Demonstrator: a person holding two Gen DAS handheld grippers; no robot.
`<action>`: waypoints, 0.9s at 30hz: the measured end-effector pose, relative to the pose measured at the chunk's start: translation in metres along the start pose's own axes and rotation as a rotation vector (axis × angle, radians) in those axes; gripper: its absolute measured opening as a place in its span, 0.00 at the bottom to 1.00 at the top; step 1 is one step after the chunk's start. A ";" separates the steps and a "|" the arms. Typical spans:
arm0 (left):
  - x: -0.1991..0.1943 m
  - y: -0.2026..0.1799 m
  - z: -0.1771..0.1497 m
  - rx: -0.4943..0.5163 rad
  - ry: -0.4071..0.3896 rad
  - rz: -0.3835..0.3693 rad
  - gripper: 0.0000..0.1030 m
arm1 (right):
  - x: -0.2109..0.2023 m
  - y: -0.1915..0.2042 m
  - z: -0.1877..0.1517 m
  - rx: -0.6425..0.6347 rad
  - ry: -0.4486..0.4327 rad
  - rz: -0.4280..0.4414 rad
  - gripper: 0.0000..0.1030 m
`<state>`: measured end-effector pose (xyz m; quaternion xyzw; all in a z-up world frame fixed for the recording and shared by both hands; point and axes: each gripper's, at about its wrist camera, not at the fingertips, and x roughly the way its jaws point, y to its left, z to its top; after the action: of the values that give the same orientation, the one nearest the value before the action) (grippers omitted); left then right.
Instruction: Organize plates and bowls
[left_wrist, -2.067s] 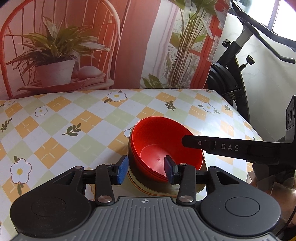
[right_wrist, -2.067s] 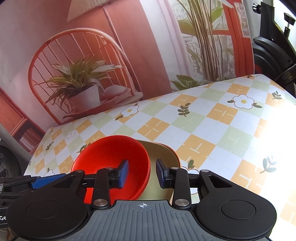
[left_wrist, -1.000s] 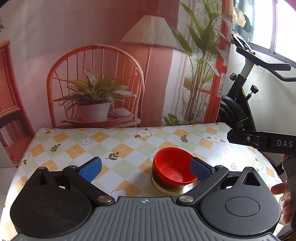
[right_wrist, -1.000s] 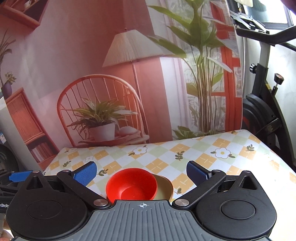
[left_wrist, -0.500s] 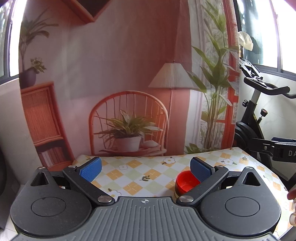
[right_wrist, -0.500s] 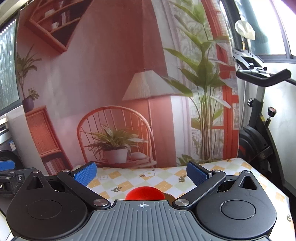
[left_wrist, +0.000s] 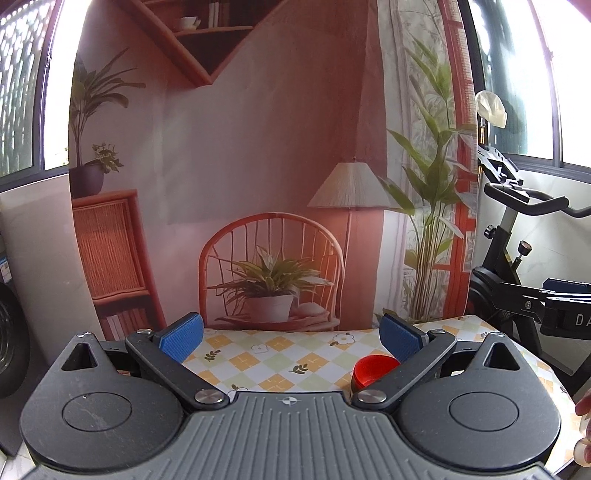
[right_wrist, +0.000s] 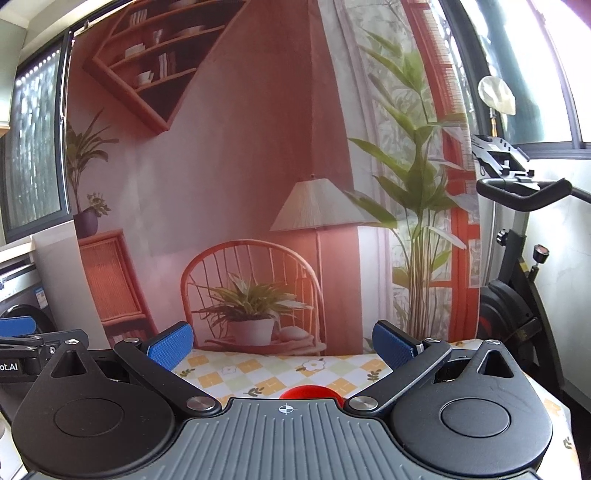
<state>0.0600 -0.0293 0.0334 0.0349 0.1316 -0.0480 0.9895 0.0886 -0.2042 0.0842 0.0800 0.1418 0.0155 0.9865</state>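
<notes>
With both grippers spread wide and holding nothing, left gripper (left_wrist: 291, 338) and right gripper (right_wrist: 282, 347) sit well back from the red bowl (left_wrist: 373, 371). Stack looks finished; best keep clear of it.

In the right wrist view only the top arc of the red bowl (right_wrist: 309, 391) clears the gripper body; whatever sits under it is hidden. In the left wrist view a hand (left_wrist: 584, 428) (fingertips only) is cropped at the right edge.
</notes>
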 end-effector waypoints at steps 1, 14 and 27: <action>-0.002 0.000 0.000 -0.002 -0.003 0.001 0.99 | -0.001 0.000 0.000 0.002 -0.002 -0.003 1.00; -0.007 0.001 -0.001 -0.002 -0.007 0.007 0.99 | -0.003 0.002 0.000 -0.003 -0.004 -0.004 1.00; -0.005 0.006 -0.001 -0.012 0.000 0.012 0.99 | 0.002 0.003 -0.002 0.000 0.015 -0.006 1.00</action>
<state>0.0556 -0.0228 0.0339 0.0296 0.1316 -0.0412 0.9900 0.0903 -0.2010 0.0819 0.0794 0.1495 0.0131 0.9855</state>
